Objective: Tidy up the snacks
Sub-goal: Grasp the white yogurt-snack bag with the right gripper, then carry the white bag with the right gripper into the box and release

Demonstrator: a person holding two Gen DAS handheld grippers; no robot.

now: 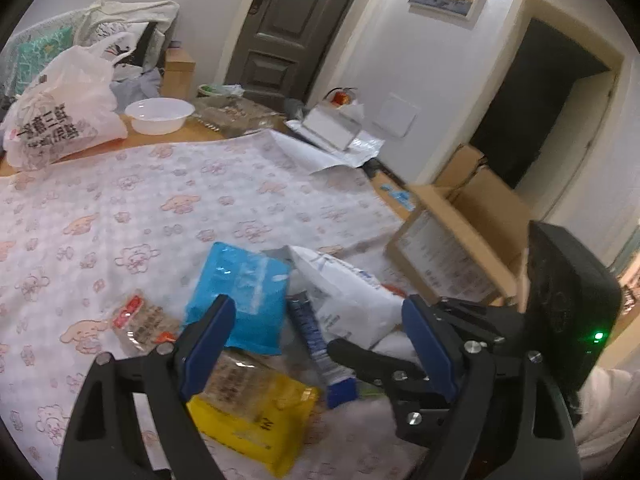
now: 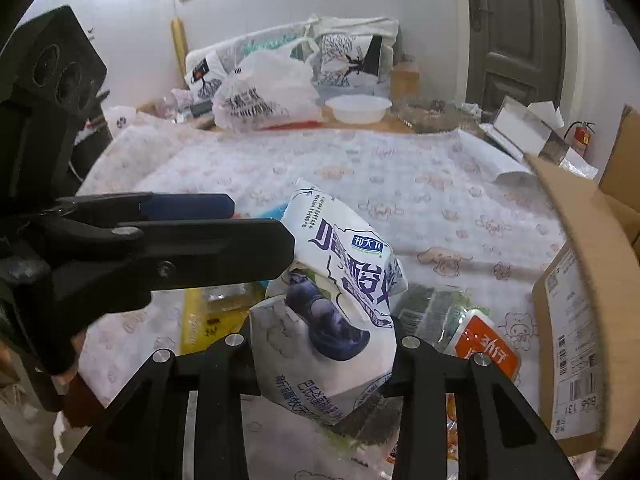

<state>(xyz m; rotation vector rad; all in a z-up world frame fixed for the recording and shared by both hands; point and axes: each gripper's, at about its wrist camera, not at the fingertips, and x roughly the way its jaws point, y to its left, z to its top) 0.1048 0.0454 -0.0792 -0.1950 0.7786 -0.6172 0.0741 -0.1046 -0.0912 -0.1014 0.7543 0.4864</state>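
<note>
1. The white snack bag (image 2: 336,304) with blue print sits pinched between the two fingers of the right gripper (image 2: 324,364), its crumpled body rising above them toward 12 o'clock in the right wrist view.
2. In the left wrist view the same bag (image 1: 352,292) lies at about 3 o'clock from the blue pouch (image 1: 240,300), over the patterned tablecloth (image 1: 160,200).
3. The left gripper (image 1: 320,344) has its blue-padded fingers (image 1: 210,336) spread wide, with nothing between them; a yellow packet (image 1: 256,420) lies below, toward 6 o'clock.
4. A dark blue stick pack (image 1: 316,344) lies between the blue pouch and the white bag.
5. A clear packet with a red label (image 1: 140,320) rests at 9 o'clock from the blue pouch.
6. An orange-and-green packet (image 2: 460,324) lies at 3 o'clock from the held bag, just beside the right finger.
7. A cardboard box (image 2: 580,320) with shipping labels stands at the table's edge, farther toward 3 o'clock.
8. At the far side, toward 12 o'clock, sit a white bowl (image 2: 358,109) and a printed plastic bag (image 2: 264,96).
</note>
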